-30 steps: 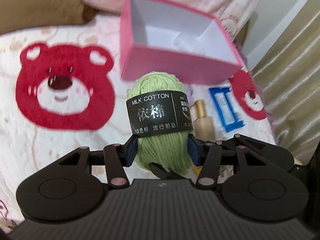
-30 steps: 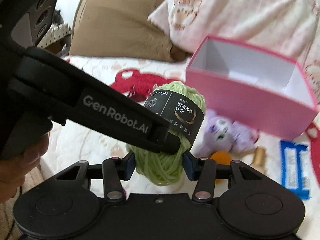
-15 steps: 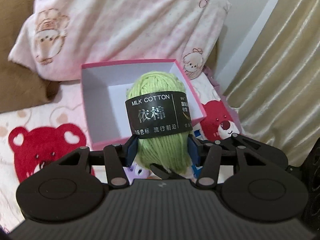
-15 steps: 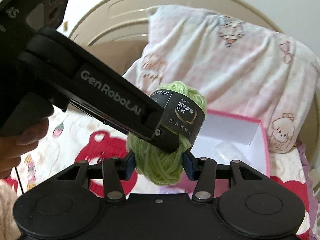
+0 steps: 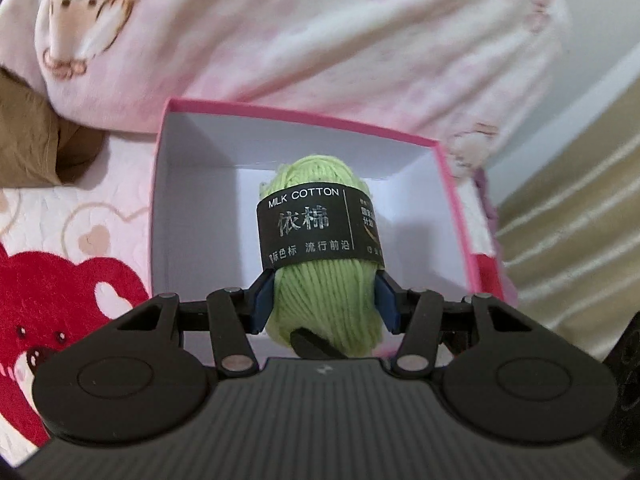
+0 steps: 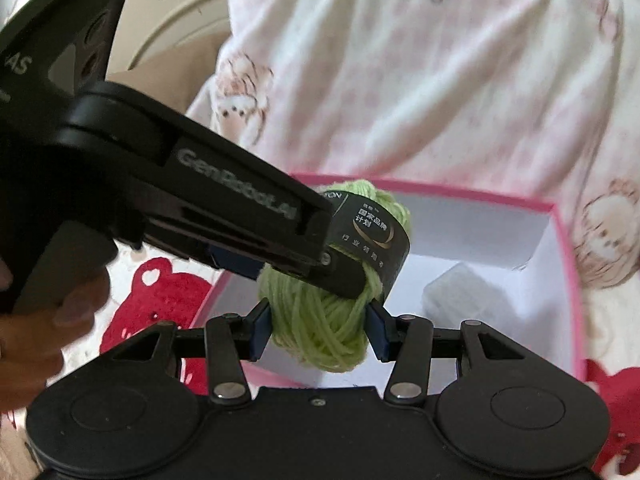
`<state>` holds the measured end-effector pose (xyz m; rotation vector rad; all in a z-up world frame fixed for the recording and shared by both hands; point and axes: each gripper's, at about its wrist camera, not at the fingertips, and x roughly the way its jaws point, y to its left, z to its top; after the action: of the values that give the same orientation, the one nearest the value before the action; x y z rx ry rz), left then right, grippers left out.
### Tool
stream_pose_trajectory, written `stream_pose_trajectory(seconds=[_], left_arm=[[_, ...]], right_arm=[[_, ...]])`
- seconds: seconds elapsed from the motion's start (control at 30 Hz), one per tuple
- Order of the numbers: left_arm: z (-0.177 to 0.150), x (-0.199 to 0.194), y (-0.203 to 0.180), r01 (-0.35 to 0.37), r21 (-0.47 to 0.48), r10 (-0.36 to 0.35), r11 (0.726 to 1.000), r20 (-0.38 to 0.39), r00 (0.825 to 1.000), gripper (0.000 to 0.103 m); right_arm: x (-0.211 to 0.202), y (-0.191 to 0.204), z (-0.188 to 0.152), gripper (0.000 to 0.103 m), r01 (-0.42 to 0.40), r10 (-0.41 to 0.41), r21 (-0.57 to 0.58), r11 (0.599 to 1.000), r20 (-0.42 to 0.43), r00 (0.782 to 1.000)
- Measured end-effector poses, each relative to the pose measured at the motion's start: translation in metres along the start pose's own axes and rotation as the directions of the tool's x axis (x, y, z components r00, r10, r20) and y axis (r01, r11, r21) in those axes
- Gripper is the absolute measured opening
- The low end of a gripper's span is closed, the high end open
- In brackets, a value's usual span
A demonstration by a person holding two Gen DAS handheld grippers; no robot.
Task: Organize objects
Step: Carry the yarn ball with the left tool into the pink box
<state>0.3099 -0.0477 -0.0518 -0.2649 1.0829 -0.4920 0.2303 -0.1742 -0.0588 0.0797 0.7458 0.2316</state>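
Note:
A ball of light green yarn with a black "MILK COTTON" band hangs in the air over the open pink box. My left gripper is shut on its lower half, blue pads pressing both sides. In the right wrist view the same green yarn sits between the blue pads of my right gripper, also shut on it, while the left gripper's black body crosses from the upper left. The pink box has white inner walls, and a small clear packet lies on its floor.
A pink pillow with cartoon prints rises right behind the box. A brown cushion lies at the left, beige curtains at the right. The bedspread shows red bear prints. A person's hand holds the left gripper.
Both grippers have carried the yarn forward from above the bedspread to over the box's opening. The toys and bottle on the bedspread have dropped out of view.

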Motion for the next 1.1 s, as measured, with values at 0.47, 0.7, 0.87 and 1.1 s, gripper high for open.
stream_pose_trajectory(seconds=[0.47, 0.7, 0.87, 1.1], left_arm=[[0.000, 0.062, 0.017, -0.140, 0.042, 0.142, 0.989, -0.055, 0.988, 0.049], [-0.003, 0.077, 0.017, -0.184, 0.056, 0.187, 0.981, -0.066, 0.980, 0.049], [-0.007, 0.062, 0.009, -0.188, 0.097, 0.191, 0.977, -0.026, 0.981, 0.051], [0.011, 0.037, -0.011, -0.219, 0.118, 0.219, 0.969, 0.008, 0.976, 0.056]], right_arm=[[0.073, -0.035, -0.012, 0.052, -0.074, 0.085, 0.096, 0.993, -0.124, 0.989], [0.091, -0.034, -0.015, 0.052, 0.011, 0.014, 0.109, 0.994, -0.225, 0.974], [0.068, -0.045, -0.020, 0.058, -0.061, 0.094, 0.159, 0.985, -0.210, 0.973], [0.001, -0.080, -0.018, 0.064, -0.033, 0.044, 0.119, 0.992, -0.095, 0.994]])
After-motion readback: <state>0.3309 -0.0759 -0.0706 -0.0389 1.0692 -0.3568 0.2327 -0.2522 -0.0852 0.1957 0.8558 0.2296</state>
